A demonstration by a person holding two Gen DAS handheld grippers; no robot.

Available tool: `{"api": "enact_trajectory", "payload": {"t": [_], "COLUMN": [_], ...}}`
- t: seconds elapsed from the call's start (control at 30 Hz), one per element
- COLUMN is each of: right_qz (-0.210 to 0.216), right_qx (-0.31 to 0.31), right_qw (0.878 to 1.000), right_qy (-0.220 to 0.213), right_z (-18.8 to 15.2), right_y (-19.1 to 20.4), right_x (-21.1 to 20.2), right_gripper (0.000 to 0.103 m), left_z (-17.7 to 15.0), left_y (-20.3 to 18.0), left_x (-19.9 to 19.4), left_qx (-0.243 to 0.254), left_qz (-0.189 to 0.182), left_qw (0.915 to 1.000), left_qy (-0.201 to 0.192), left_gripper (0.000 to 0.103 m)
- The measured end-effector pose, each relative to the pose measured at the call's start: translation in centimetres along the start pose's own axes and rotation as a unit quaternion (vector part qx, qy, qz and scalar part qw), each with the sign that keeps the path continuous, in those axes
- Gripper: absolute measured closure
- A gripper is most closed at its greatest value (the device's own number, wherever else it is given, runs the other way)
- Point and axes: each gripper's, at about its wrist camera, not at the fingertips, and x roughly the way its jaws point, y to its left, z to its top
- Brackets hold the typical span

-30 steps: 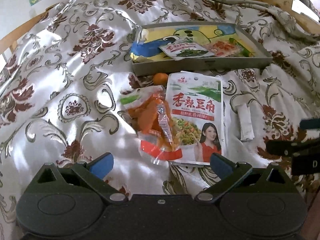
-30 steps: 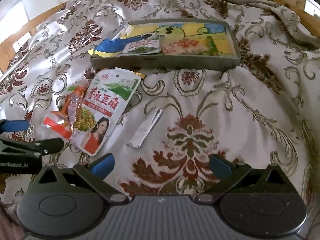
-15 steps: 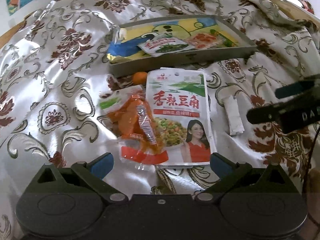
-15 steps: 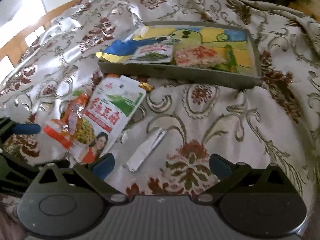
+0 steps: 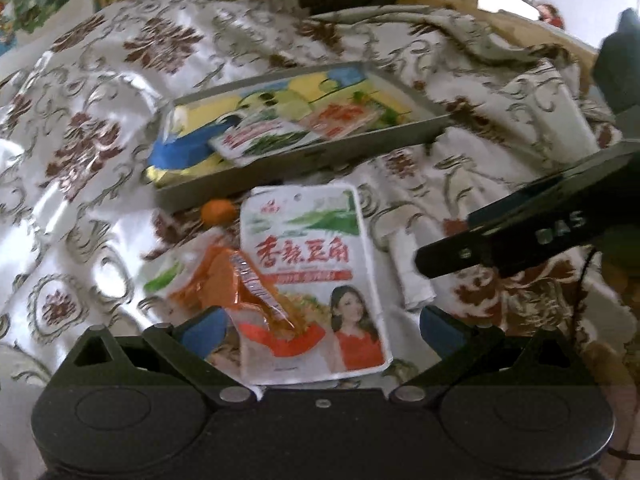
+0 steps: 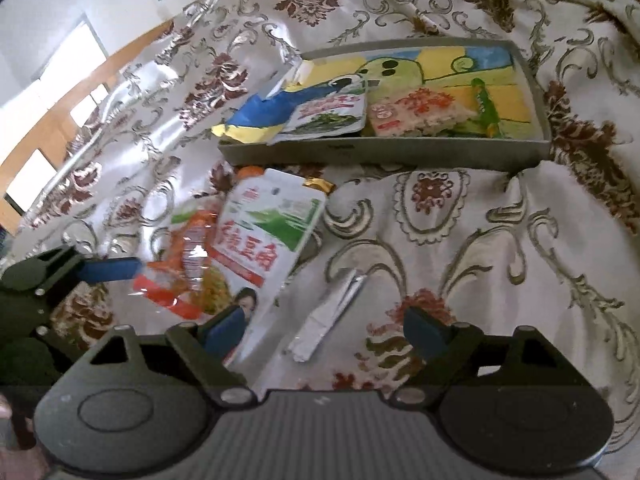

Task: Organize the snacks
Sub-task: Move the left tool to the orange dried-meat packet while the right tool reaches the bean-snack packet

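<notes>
A large white pouch (image 5: 312, 280) with red characters lies on the patterned cloth, and an orange snack pack (image 5: 240, 292) overlaps its left edge. Both lie between the fingertips of my left gripper (image 5: 320, 330), which is open and presses on neither. In the right wrist view a slim silver stick packet (image 6: 328, 320) lies between the fingertips of my right gripper (image 6: 324, 328). Its jaws are closing, and the pads are still apart from the packet. The grey tray (image 5: 304, 160) (image 6: 380, 156) beyond holds a green-bean packet (image 6: 328, 114) and a red packet (image 6: 416, 114).
A small orange ball (image 5: 218, 211) and a gold wrapper (image 6: 318, 184) sit just in front of the tray. A crumpled blue and yellow wrapper (image 6: 260, 116) fills the tray's left end. The right gripper's black finger (image 5: 500, 240) reaches in close beside the pouch. Cloth folds rise at the far right.
My left gripper has come closer, so the pouch and orange pack now reach between its fingers. My right gripper has shifted over the silver packet and its fingers have narrowed.
</notes>
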Motion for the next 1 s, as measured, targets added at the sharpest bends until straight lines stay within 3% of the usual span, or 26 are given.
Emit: {"api": "enact_trajectory", "payload": {"t": [0.3,0.43,0.53,0.6,0.7,0.8,1.0], "right_qz": [0.03,0.029,0.03,0.032,0.031,0.029,0.026], "right_qx": [0.056,0.056,0.056,0.055,0.053,0.05,0.037], "right_qw": [0.998,0.998,0.998,0.998,0.998,0.998,0.998], "right_qy": [0.016,0.022,0.026,0.028,0.034,0.035,0.031], "right_z": [0.2,0.0,-0.2,-0.3,-0.5,-0.5,-0.5], "right_y": [-1.4,-1.4,-1.2,-1.2,-1.1,-0.9,-0.4], "right_x": [0.8,1.2,1.4,1.6,1.9,2.2,2.8], "right_gripper": [0.029,0.039,0.044,0.047,0.05,0.053,0.064], "left_z": [-0.1,-0.2,-0.1,0.0,-0.3,-0.6,-0.8], "left_y": [-1.4,-1.4,-0.2,1.1,3.3,4.7,6.4], "left_x": [0.8,2.0,2.3,2.3,2.2,1.9,1.4], "left_qx": [0.027,0.018,-0.027,-0.088,-0.187,-0.257,-0.289], "left_qz": [-0.077,-0.075,-0.064,-0.05,-0.047,-0.018,0.048], "left_qw": [0.9966,0.997,0.9974,0.9944,0.9808,0.9659,0.9559], "left_qy": [-0.012,0.011,0.02,0.029,0.026,0.028,0.01], "left_gripper": [0.001,0.001,0.001,0.001,0.001,0.001,0.003]}}
